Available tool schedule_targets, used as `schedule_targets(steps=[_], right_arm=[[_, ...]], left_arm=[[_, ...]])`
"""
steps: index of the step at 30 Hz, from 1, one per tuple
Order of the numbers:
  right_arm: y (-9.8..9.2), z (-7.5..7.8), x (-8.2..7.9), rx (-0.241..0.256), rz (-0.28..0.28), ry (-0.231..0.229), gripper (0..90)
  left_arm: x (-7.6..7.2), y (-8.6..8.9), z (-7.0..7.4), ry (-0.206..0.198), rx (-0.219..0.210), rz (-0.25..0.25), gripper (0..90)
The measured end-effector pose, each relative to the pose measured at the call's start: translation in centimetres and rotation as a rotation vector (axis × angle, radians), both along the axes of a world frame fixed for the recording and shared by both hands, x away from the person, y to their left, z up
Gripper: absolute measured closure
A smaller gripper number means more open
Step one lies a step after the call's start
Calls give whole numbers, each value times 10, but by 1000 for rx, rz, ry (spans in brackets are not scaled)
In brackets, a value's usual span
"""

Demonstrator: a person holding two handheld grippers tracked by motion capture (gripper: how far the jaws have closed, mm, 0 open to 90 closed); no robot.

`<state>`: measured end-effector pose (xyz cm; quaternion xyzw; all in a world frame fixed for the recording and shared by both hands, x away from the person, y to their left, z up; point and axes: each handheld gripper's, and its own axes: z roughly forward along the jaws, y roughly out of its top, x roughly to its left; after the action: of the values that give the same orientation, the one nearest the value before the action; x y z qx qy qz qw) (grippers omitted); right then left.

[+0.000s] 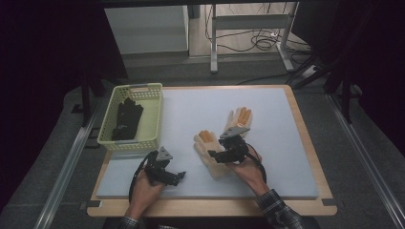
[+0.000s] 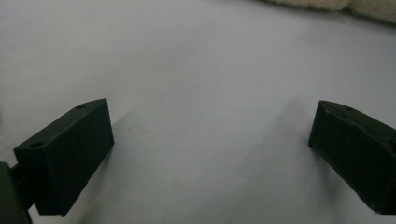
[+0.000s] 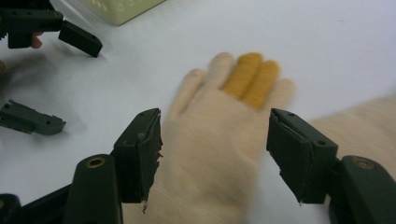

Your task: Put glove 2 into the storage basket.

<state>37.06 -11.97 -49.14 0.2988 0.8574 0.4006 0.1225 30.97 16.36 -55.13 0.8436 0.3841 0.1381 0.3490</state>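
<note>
Because the nearer cream knitted glove with orange fingertips (image 3: pixel 219 135) lies flat on the pale grey surface (image 1: pixel 191 109) with its cuff towards the person and its fingers pointing away, its long axis runs straight out between the jaws of the right claw (image 3: pixel 215 154). That claw stands spread wide, one jaw on either side of the palm, hovering close over it and pinching nothing yet. A second matching cream glove (image 1: pixel 239 119) lies just beside it, farther right. The left claw (image 1: pixel 177 175) rests well apart to the left, equally spread and empty. So the right hand is plainly nearer. Beyond, a pale green plastic basket (image 1: pixel 153 114) holds a black glove (image 1: pixel 126 119).
</note>
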Motion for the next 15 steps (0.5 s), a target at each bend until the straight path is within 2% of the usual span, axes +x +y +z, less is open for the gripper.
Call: schedule_targets(steps=[1, 3, 4, 5, 8, 9, 10, 15], right_arm=[[-5, 2, 0, -5, -4, 1, 364], [-16, 1, 0, -26, -22, 6, 443], [-28, -4, -1, -36, -36, 22, 559], [-28, -4, -1, -36, -36, 22, 559], [-46, -17, -8, -40, -30, 45, 745], [-46, -17, -8, -40, -30, 45, 745], [-51, -22, -11, -36, -22, 58, 784], [-56, -28, -17, -30, 0, 69, 804]], left_arm=[[0, 0, 0, 0, 1, -1, 2], [0, 0, 0, 0, 2, -1, 2], [0, 0, 0, 0, 1, -1, 2], [0, 0, 0, 0, 1, -1, 2], [0, 0, 0, 2, 0, 1, 2], [0, 0, 0, 2, 0, 1, 2], [0, 0, 0, 2, 0, 1, 2], [0, 0, 0, 2, 0, 1, 1]])
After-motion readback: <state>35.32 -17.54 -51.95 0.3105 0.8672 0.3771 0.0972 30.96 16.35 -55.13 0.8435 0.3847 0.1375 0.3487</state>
